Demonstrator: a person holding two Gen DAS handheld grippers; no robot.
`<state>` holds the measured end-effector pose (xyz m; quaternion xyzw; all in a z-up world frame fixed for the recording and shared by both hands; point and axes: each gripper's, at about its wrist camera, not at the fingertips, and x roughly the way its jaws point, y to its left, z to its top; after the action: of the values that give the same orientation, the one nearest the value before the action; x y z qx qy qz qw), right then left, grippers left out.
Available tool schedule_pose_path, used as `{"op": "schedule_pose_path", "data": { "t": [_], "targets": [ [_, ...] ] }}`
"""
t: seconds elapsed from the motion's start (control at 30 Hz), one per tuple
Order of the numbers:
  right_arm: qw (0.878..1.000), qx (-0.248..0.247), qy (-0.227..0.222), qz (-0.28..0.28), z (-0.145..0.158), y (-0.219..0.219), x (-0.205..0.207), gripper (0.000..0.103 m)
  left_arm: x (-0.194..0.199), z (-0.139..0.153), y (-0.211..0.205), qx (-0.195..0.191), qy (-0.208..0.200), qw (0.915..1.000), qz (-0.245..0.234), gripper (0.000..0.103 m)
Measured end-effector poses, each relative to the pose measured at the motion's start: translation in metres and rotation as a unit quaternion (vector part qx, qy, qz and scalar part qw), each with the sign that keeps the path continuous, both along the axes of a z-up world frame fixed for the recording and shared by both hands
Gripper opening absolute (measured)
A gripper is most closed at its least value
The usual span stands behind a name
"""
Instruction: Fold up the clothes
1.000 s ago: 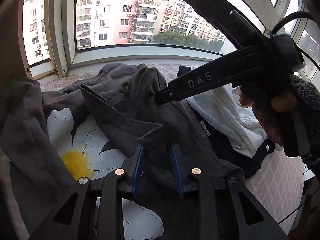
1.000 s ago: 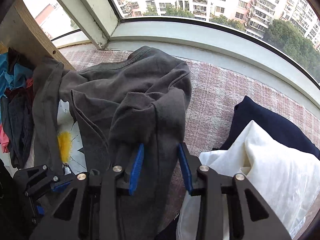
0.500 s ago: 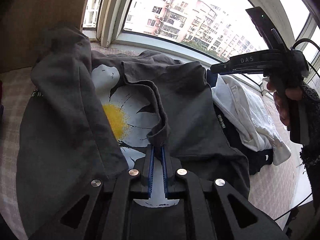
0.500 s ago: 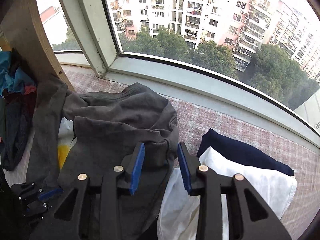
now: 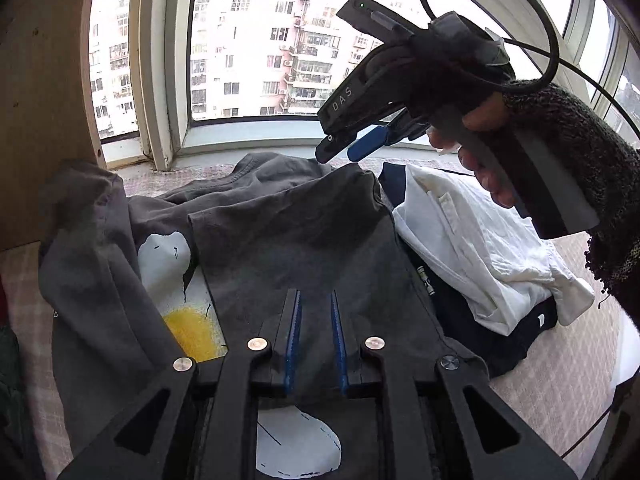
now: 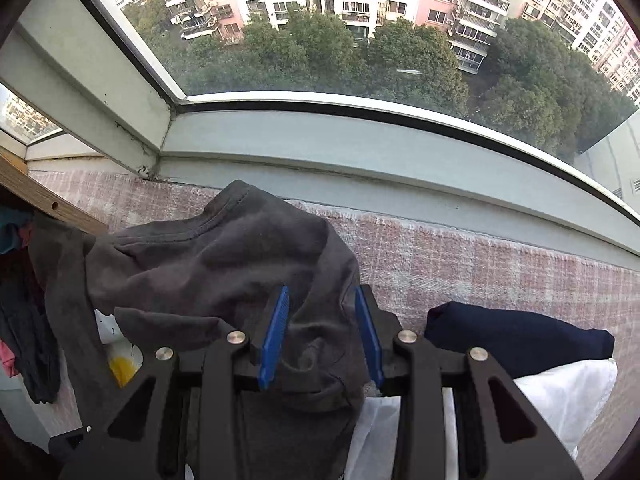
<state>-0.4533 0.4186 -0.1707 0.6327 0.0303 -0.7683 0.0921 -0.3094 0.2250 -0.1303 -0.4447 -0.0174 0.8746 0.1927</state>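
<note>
A dark grey T-shirt (image 5: 288, 236) with a white daisy print and yellow centre (image 5: 192, 332) lies on the pink checked surface (image 6: 460, 264). One side is folded flat over the print. My left gripper (image 5: 314, 300) hovers low over that folded panel, its jaws opening, and the pads press on nothing. My right gripper (image 6: 320, 300) is open above the shirt's (image 6: 224, 272) bunched far end by the collar. In the left wrist view the right gripper (image 5: 340, 152) points down at the shirt's far edge, held by a hand in a dark knitted sleeve (image 5: 560, 128).
A folded white garment (image 5: 480, 248) lies on a navy one (image 5: 508, 344) right of the shirt, also seen as white (image 6: 560, 392) and navy (image 6: 516, 340). The window frame (image 6: 360, 148) runs along the back. A wooden panel (image 5: 40, 120) and mixed clothes (image 6: 20, 320) stand left.
Half a second ago my left gripper was shut on a fold of the shirt; it has let go and the fold now lies flat. The right gripper has moved towards the window.
</note>
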Motion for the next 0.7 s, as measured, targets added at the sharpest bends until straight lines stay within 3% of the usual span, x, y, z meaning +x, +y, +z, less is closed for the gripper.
{"op": "schedule_pose_path", "data": {
  "t": [0.07, 0.1, 0.13, 0.17, 0.23, 0.33, 0.4, 0.5, 0.6, 0.7],
  "targets": [
    [1.000, 0.002, -0.003, 0.016, -0.006, -0.002, 0.004, 0.034, -0.014, -0.012, 0.003, -0.015, -0.012, 0.9998, -0.004, 0.014],
    [1.000, 0.011, 0.004, 0.024, -0.007, -0.001, 0.005, 0.026, -0.017, -0.017, 0.001, -0.014, -0.020, 0.9997, -0.001, 0.014],
    [0.999, 0.036, 0.024, 0.023, -0.005, 0.002, 0.006, 0.007, -0.021, -0.022, -0.002, -0.013, -0.028, 0.9995, 0.002, 0.014],
    [0.996, 0.067, 0.050, 0.019, -0.001, 0.005, 0.007, 0.003, -0.025, -0.027, -0.004, -0.012, -0.036, 0.9993, 0.005, 0.014],
    [0.988, 0.113, 0.104, -0.002, 0.008, 0.017, 0.005, 0.004, -0.027, -0.035, -0.014, -0.007, -0.046, 0.9987, 0.018, 0.014],
    [0.993, 0.061, 0.099, -0.015, 0.019, 0.028, 0.010, 0.006, -0.024, -0.039, -0.019, 0.001, -0.045, 0.9987, 0.023, 0.014],
    [0.994, 0.024, 0.107, 0.009, 0.035, 0.023, 0.031, 0.012, -0.021, -0.037, -0.020, 0.005, -0.039, 0.9989, 0.025, 0.014],
    [0.993, -0.073, 0.071, 0.062, 0.046, 0.019, 0.085, 0.034, -0.015, -0.023, -0.030, 0.024, -0.029, 0.9986, 0.037, 0.015],
    [0.992, -0.086, 0.040, 0.087, 0.049, 0.028, 0.155, 0.034, 0.009, 0.000, -0.047, 0.036, -0.019, 0.9986, 0.033, 0.016],
    [0.991, -0.104, 0.026, 0.076, 0.054, 0.063, 0.217, 0.034, 0.047, 0.025, -0.058, 0.039, -0.009, 0.9991, 0.012, 0.021]
  ]
}}
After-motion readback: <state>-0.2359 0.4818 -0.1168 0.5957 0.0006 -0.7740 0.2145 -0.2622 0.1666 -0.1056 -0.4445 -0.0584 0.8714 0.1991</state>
